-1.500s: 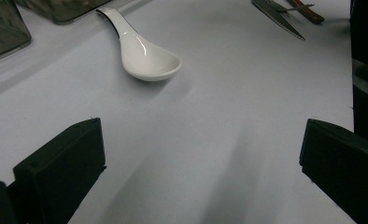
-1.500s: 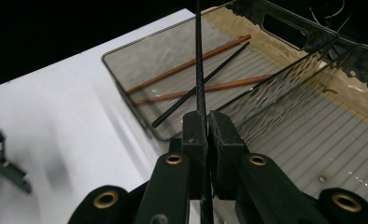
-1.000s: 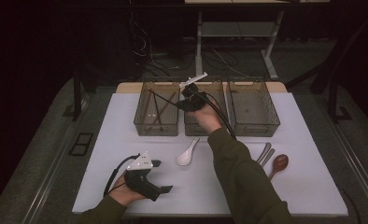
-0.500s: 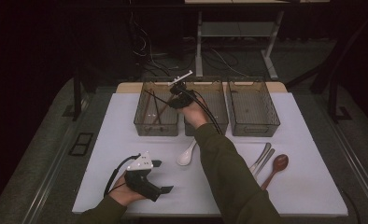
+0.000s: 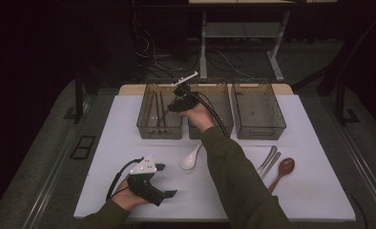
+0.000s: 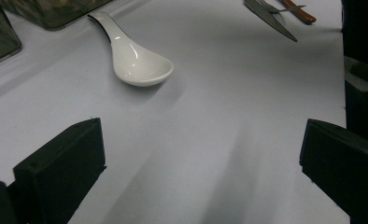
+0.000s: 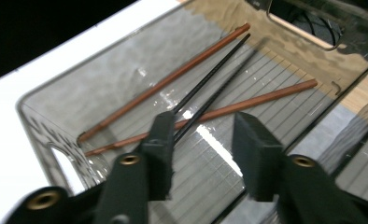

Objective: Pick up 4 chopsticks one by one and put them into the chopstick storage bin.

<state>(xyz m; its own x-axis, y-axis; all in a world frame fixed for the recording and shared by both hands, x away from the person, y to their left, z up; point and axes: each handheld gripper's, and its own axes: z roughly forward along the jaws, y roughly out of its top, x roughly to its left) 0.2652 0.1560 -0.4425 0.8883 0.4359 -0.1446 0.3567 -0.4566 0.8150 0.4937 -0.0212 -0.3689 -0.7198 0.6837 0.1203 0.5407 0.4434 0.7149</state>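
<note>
The room behind the counter [image 5: 129,143] is nearly black; only cables on the floor and the legs of a pale desk [image 5: 238,33] can be made out there. The counter's white top is bordered by a grey floor mat.

At the near left, the left tool [image 5: 164,181] rests low over the white surface, its jaws standing wide apart with nothing between them. In the left gripper view a white ceramic spoon [image 6: 135,60] lies ahead of it, bowl up, its handle reaching toward the bins; the bins' near walls are cut off at the top edge, and the metal cutlery at the far right is clipped too.

Along the back stand three clear smoky bins. The left bin [image 5: 145,125] holds chopsticks: in the right gripper view, two brown chopsticks [image 7: 173,79] and two black chopsticks [image 7: 215,79] lie slantwise on its ribbed floor. The right tool [image 5: 172,106] hovers over this bin; its jaws have just been opening and now stand partly apart with nothing pressed between them, the sticks lying free below. The middle bin [image 5: 224,121] is largely hidden by the hand and sleeve, so its contents cannot be told. The right bin [image 5: 260,129] looks bare inside, though dimly.

On the counter near right lie metal cutlery [image 5: 268,160] and a wooden spoon [image 5: 282,171], just beside each other.
</note>
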